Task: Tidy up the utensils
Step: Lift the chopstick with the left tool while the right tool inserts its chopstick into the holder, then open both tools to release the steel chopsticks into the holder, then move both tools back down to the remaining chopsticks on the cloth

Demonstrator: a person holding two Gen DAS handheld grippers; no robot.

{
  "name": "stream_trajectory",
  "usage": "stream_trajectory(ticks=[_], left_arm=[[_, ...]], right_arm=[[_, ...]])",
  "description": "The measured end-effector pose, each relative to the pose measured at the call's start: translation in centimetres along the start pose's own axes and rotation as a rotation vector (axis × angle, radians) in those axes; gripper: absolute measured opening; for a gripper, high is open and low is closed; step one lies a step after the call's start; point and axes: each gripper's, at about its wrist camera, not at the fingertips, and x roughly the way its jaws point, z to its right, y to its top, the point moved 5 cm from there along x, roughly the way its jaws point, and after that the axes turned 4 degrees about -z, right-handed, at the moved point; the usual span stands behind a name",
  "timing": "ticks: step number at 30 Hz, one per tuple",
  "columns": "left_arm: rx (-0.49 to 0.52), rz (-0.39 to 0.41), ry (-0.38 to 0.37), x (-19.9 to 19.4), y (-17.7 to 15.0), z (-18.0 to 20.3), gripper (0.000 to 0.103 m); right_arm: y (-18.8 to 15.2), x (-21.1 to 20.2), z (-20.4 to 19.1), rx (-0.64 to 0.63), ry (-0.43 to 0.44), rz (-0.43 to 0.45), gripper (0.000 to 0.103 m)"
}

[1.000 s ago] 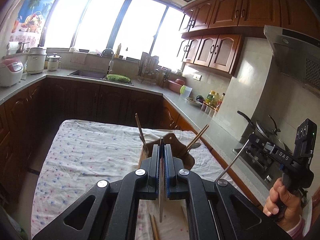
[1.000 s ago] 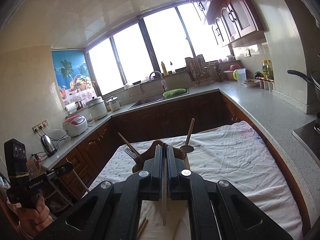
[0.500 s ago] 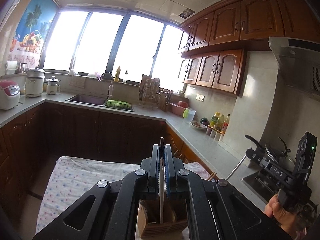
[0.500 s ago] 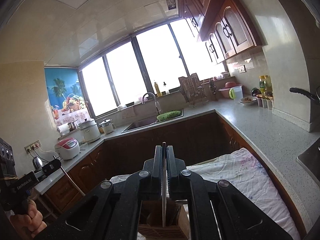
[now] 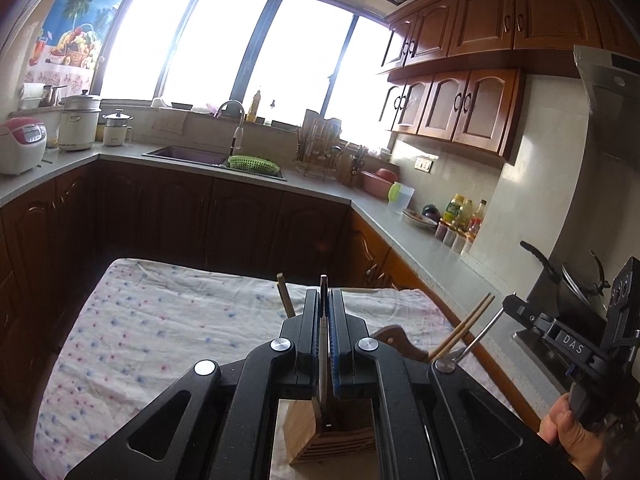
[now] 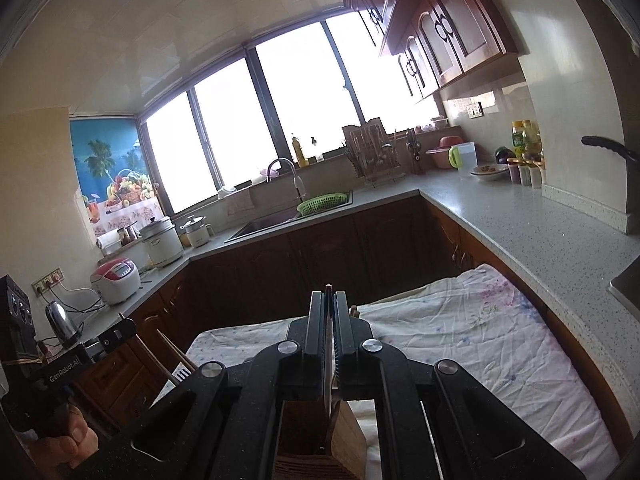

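My left gripper (image 5: 324, 300) is shut on a thin metal utensil (image 5: 323, 344); its lower end hangs over a compartment of the wooden utensil holder (image 5: 332, 436) on the cloth-covered table (image 5: 160, 332). Chopsticks (image 5: 464, 330) and a wooden handle (image 5: 285, 294) stick up from the holder. My right gripper (image 6: 329, 304) is shut on another thin metal utensil (image 6: 329, 364), whose lower end hangs over the same wooden holder (image 6: 320, 444). What kind of utensil each is stays hidden by the fingers. Each gripper shows at the edge of the other's view.
Grey counters (image 6: 520, 220) run around the room, with a sink (image 5: 188, 154), green basket (image 5: 253, 163), rice cooker (image 5: 20, 144), bottles (image 5: 460, 212) and a dish rack (image 6: 370, 148). A stove with a pan (image 5: 576, 280) is at the right. Wooden cabinets hang above.
Both views rose over the second, then the left one dropped back a little. The holder has come to lie right below both grippers, with the utensil tips over its compartments.
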Motion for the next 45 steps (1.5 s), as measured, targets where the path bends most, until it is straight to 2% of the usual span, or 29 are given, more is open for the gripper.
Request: stream_trajectory(ticks=[4,7,18,19,21,22,23,24,25,27,29,31,33,36,45], left_arm=[[-0.008,-0.026,-0.002,0.5,-0.7,-0.8,0.003],[0.002,-0.016,0.003,0.3,-0.7,-0.8,0.003],[0.018,-0.028,0.009,0.0,-0.7,-0.8,0.004],[0.018,-0.028,0.009,-0.1,-0.7,-0.8,0.007],[0.013,-0.016,0.006,-0.8,-0.5,-0.8,0.022],[0.008,-0.005,0.011,-1.2,-0.5,-0.9,0.027],[0.0,0.001,0.012,-1.6,-0.4,-1.0,0.038],[-0.009,0.008,0.01,-2.1,-0.3,-1.1,0.045],[-0.015,0.015,0.01,-2.6,-0.4,-1.2,0.048],[-0.021,0.02,0.011,-3.6,-0.6,-1.2,0.057],[-0.024,0.019,0.019,-4.7,-1.1,-1.2,0.068],[-0.022,0.025,0.028,-5.9,-1.7,-1.2,0.071],[-0.027,0.021,0.034,-7.0,-2.6,-1.3,0.076],[-0.043,0.003,0.031,-8.5,-4.2,-1.3,0.077],[-0.081,-0.08,0.059,-12.1,-9.5,-1.9,0.077]], right_arm=[[-1.4,1.0,0.2,0.007,0.0,-0.038,0.004],[-1.9,1.5,0.1,0.0,-0.003,-0.06,0.004],[-1.8,1.4,0.1,0.011,-0.002,-0.074,0.006],[-1.7,1.4,0.2,0.017,0.001,-0.074,0.009],[-1.6,1.1,0.2,0.026,0.013,-0.065,0.012],[-1.5,0.9,0.3,0.026,0.015,-0.057,0.02],[-1.3,0.5,0.2,0.027,0.018,-0.047,0.034],[-1.1,0.0,0.1,0.031,0.024,-0.034,0.044],[-0.9,-0.5,0.0,0.033,0.029,-0.021,0.058],[-0.5,-1.5,-0.1,0.033,0.03,0.006,0.066],[-0.1,-2.7,-0.2,0.042,0.043,0.031,0.087],[0.0,-4.2,-0.3,0.045,0.06,0.071,0.099],[-0.1,-5.5,-0.6,0.036,0.056,0.095,0.101],[-1.0,-7.0,-0.7,0.028,0.061,0.094,0.101],[-6.7,-9.8,0.2,0.053,0.034,0.015,0.102]])
